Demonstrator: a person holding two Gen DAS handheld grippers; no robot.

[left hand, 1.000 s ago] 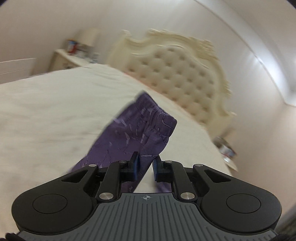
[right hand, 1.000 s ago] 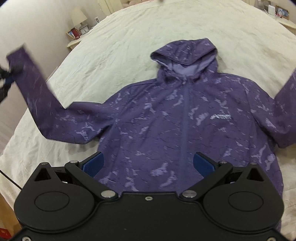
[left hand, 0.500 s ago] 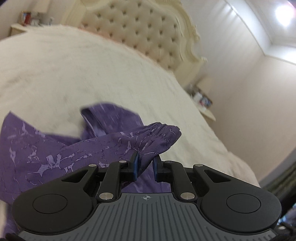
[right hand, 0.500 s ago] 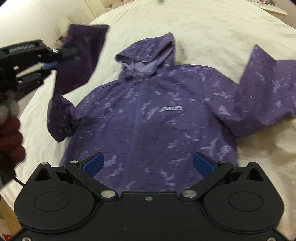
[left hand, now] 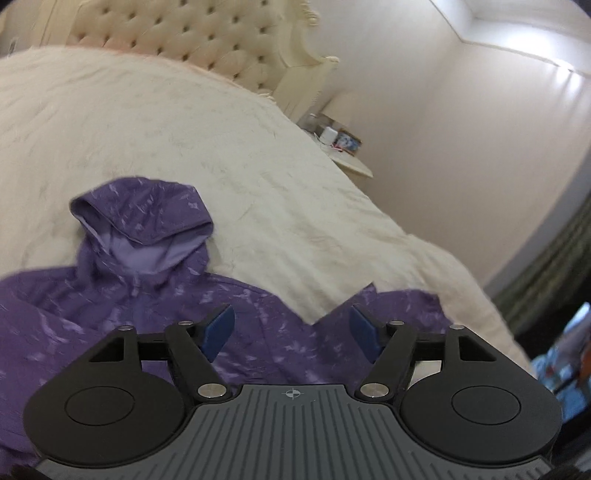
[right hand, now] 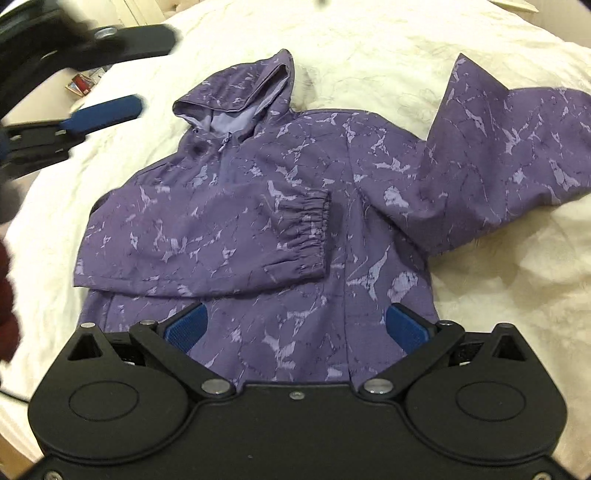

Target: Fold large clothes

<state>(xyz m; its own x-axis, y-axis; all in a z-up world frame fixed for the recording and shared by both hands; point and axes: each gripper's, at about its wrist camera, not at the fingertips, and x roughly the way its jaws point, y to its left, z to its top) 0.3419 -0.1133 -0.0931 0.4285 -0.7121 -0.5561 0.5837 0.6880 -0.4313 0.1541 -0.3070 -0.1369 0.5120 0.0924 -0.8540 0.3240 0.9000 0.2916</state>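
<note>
1. Since the earlier pictures, the left gripper [left hand: 291,330] had let go of the sleeve [right hand: 207,243], and that sleeve now lay flat across the chest of the hoodie [right hand: 295,192].
2. Its blue fingers [left hand: 220,330] stood wide apart, holding nothing, up above the hoodie.
3. The right gripper [right hand: 295,326] hung over the bottom edge with its jaws wide apart too, and it held nothing.
4. One sleeve looked folded in, so the folding seemed to be only at its start.
5. The other sleeve [right hand: 509,155] stuck out to the side on the bed [right hand: 369,33]. I guessed the next move was to pinch its end and bring it across the chest as well.
6. The hoodie was purple with pale marks. It lay front up in the middle of the white bed, with its hood [right hand: 240,92] toward the headboard [left hand: 177,33].
</note>
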